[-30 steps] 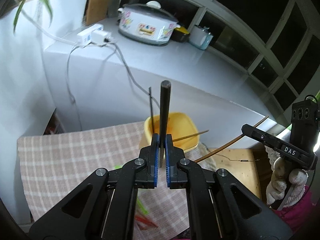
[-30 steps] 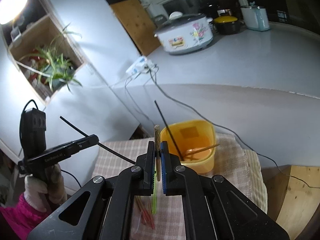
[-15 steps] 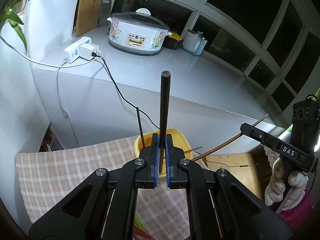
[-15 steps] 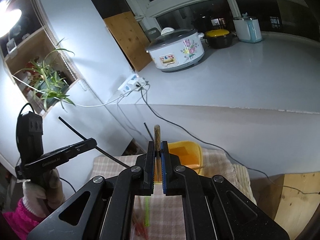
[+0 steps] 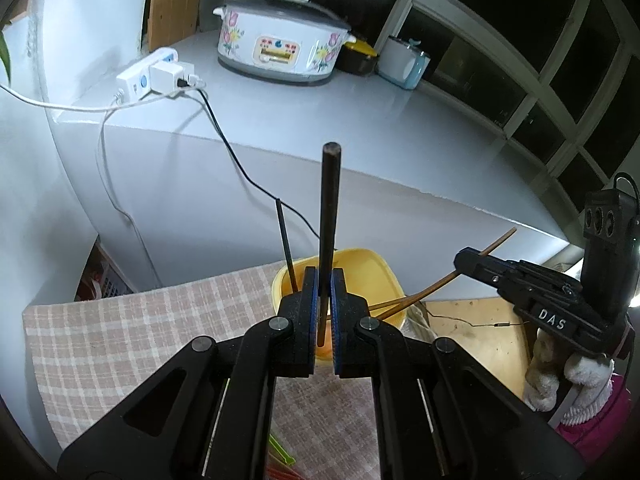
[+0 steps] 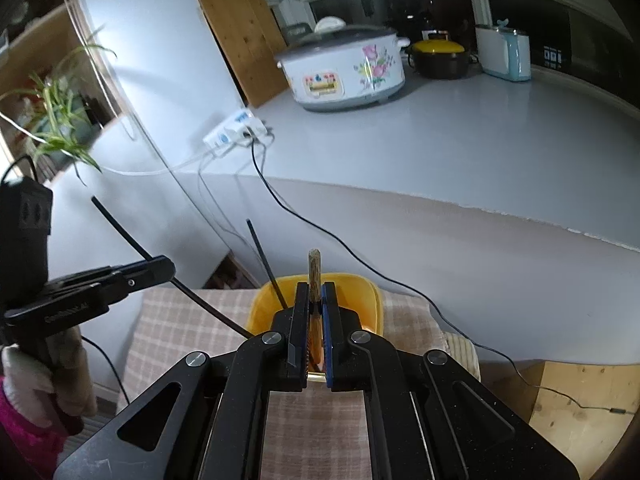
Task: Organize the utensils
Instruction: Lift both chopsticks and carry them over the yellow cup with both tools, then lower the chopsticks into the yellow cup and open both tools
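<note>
My left gripper (image 5: 324,276) is shut on a black chopstick (image 5: 329,216) that points up, held just in front of a yellow bin (image 5: 384,276) on the checked cloth. My right gripper (image 6: 315,292) is shut on a brown wooden chopstick (image 6: 314,276), its lower end reaching down toward the yellow bin (image 6: 360,288). In the left wrist view the right gripper (image 5: 464,262) holds that brown chopstick (image 5: 436,286) slanting into the bin. In the right wrist view the left gripper (image 6: 166,268) holds the black chopstick (image 6: 120,228). Another black chopstick (image 5: 286,244) stands in the bin.
Green and red sticks (image 5: 282,458) lie on the checked cloth (image 5: 120,340) near me. A grey counter (image 5: 360,120) behind carries a flowered cooker (image 5: 280,48), a power strip (image 5: 148,76) and cables. A wooden board (image 5: 480,332) lies right of the bin.
Both grippers have moved closer to the yellow bin, which now sits right at their fingertips. The brown chopstick's lower end has come down into the bin. Both stay shut.
</note>
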The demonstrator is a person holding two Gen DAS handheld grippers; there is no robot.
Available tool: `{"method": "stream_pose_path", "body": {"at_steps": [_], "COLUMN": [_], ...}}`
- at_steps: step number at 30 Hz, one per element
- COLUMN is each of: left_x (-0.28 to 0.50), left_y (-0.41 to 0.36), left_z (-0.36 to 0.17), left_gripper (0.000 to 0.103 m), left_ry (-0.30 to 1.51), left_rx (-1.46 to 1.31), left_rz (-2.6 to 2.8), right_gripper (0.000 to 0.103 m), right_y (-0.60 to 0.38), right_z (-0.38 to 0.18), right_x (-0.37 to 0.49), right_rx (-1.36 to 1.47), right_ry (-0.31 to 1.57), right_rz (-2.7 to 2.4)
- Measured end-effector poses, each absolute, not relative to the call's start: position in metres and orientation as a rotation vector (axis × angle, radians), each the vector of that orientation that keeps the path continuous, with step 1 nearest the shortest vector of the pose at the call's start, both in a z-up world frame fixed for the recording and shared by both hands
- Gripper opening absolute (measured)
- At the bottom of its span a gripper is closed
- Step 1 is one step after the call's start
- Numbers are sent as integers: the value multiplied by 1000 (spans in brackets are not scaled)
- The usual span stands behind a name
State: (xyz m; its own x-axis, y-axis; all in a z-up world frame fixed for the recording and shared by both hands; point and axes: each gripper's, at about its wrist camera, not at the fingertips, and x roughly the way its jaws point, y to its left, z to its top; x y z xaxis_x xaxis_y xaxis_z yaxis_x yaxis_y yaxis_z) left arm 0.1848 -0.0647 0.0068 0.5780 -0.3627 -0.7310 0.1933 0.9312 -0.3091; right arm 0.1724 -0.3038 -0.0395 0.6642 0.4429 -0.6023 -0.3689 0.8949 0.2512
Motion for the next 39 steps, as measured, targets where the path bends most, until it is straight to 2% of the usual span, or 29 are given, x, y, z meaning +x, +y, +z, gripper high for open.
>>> {"method": "stream_pose_path", "body": {"at_steps": [18, 39], "left_x": [197, 190], "left_y": [-85, -86], "left_z": [-55, -62], "left_gripper": [4, 5], "left_ry": [1035, 1074], "left_rx": [-237, -260], "left_rz": [-331, -325], "right_gripper": [4, 4], "right_y": [-293, -294], "right_z": [-94, -108], "right_x": [207, 206], "right_rx": [135, 105], "right_ry": [838, 870], "right_rz": [422, 409]}}
